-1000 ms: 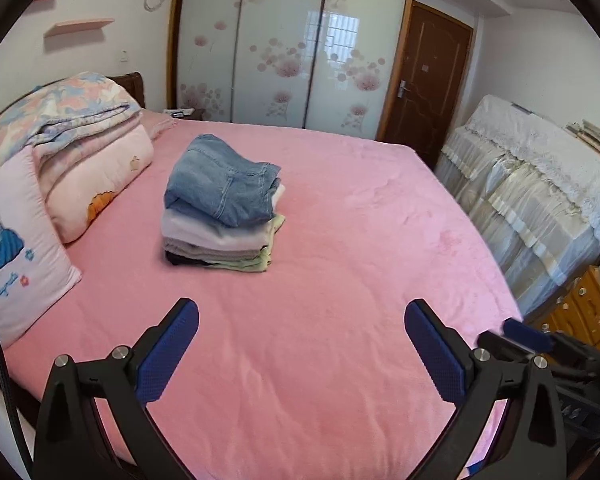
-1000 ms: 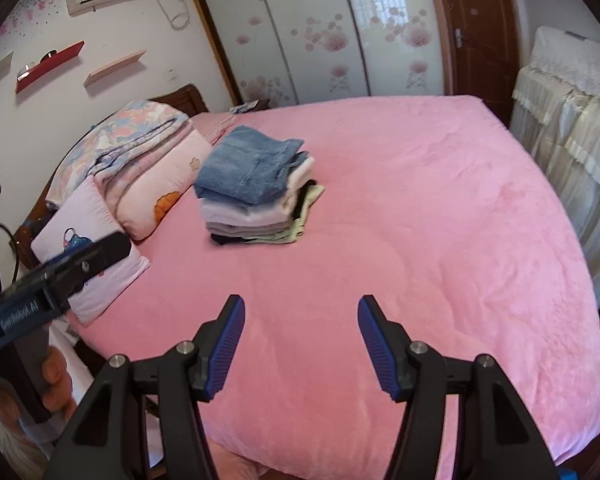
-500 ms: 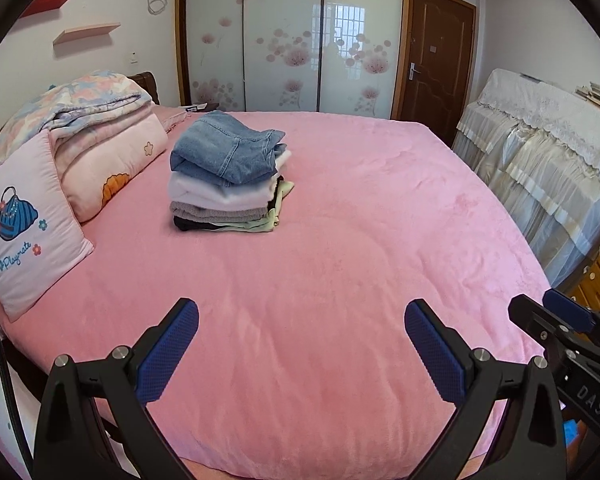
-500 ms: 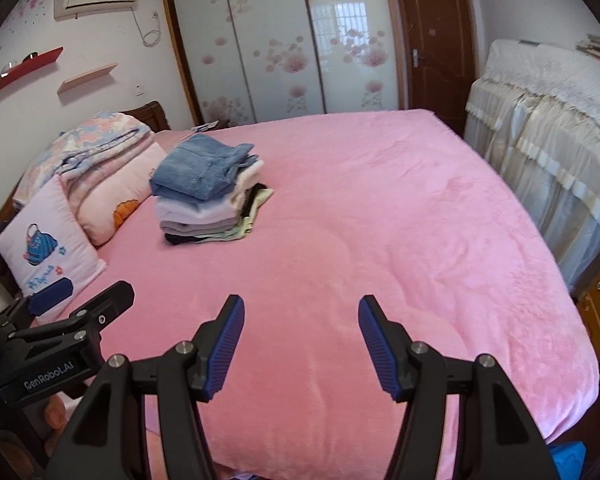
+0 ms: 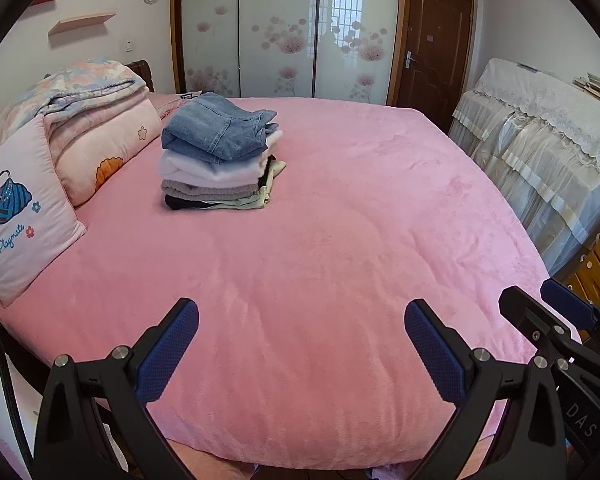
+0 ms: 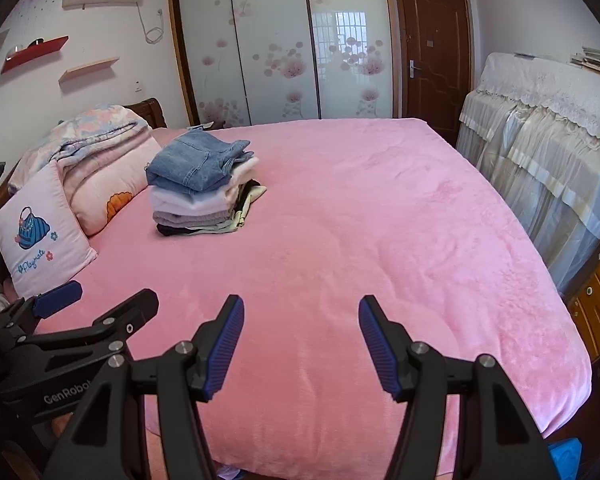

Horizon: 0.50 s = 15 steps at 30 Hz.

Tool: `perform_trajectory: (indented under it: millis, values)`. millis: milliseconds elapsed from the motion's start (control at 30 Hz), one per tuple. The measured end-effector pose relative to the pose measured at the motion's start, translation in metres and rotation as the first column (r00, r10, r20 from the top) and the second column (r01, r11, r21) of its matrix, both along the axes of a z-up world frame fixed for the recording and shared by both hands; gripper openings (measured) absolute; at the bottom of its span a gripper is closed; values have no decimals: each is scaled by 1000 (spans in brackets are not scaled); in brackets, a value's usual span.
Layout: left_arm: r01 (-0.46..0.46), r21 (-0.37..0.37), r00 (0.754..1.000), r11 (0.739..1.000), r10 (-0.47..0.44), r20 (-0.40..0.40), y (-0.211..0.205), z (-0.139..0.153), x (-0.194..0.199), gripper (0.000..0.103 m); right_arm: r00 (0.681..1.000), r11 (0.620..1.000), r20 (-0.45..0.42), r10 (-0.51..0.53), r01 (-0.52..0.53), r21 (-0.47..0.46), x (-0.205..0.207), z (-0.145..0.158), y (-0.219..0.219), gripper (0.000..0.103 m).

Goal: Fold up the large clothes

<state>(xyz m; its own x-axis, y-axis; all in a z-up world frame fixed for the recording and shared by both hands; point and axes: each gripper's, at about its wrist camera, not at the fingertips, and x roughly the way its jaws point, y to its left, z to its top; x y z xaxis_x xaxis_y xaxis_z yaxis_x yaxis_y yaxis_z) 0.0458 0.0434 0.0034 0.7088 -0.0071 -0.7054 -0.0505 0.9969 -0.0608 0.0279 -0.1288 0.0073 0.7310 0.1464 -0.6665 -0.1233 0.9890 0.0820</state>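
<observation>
A stack of folded clothes (image 5: 220, 164), blue jeans (image 5: 216, 130) on top, sits on the pink bed (image 5: 340, 240) toward its left side, just beside the pillows (image 5: 100, 148) at the headboard. Well apart from it, at the near edge of the bed, the left claw (image 5: 300, 344) and right claw (image 6: 300, 340) hang released, nothing between their blue pads
</observation>
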Motion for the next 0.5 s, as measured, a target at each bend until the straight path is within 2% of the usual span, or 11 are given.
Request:
perform_trajectory:
  millis: [500]
  values:
    - [-9,20,1000,1000,9,0,2,2,-7,102,1000,1000,7,17,-17,-12,-3,-1,4,60]
